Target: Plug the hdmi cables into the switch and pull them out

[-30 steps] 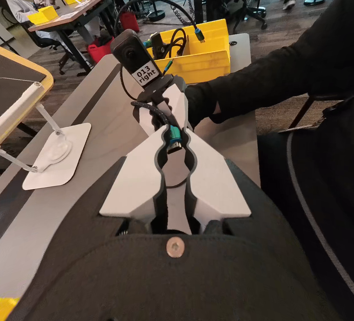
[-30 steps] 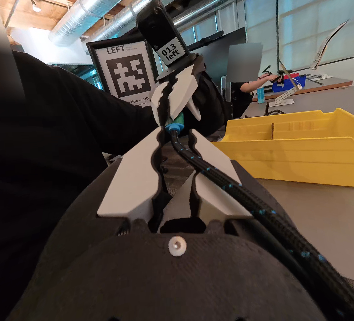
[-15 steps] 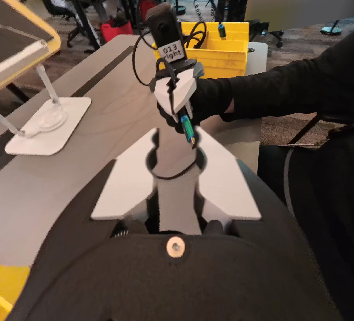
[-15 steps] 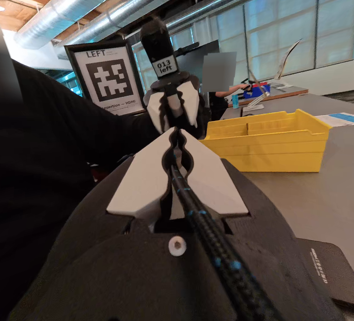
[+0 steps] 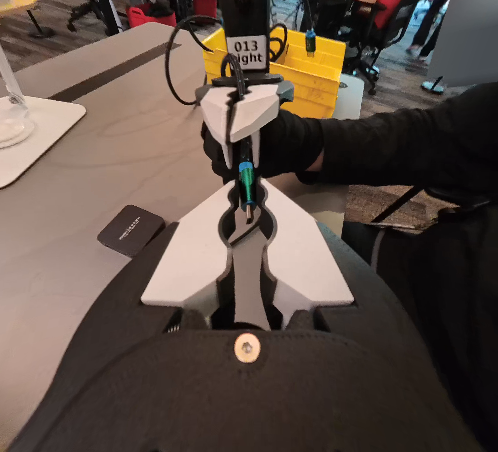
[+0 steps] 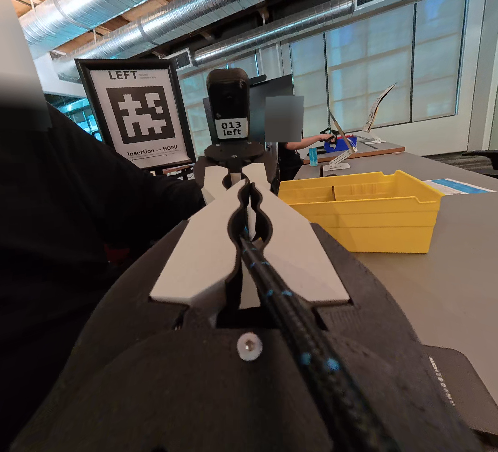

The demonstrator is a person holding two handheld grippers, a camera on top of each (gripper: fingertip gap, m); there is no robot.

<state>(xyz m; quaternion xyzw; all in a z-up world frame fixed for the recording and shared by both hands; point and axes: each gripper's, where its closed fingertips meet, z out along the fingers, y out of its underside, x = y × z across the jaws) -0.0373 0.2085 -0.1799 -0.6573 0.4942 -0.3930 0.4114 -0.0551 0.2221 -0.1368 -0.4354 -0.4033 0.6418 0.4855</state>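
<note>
Right gripper plug-down over left gripper

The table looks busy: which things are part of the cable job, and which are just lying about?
Part of the job:
- HDMI cable, clamped in the right gripper
- black switch box
- left gripper, open

Lying about:
- yellow bin
- white stand base
- framed marker sign
</note>
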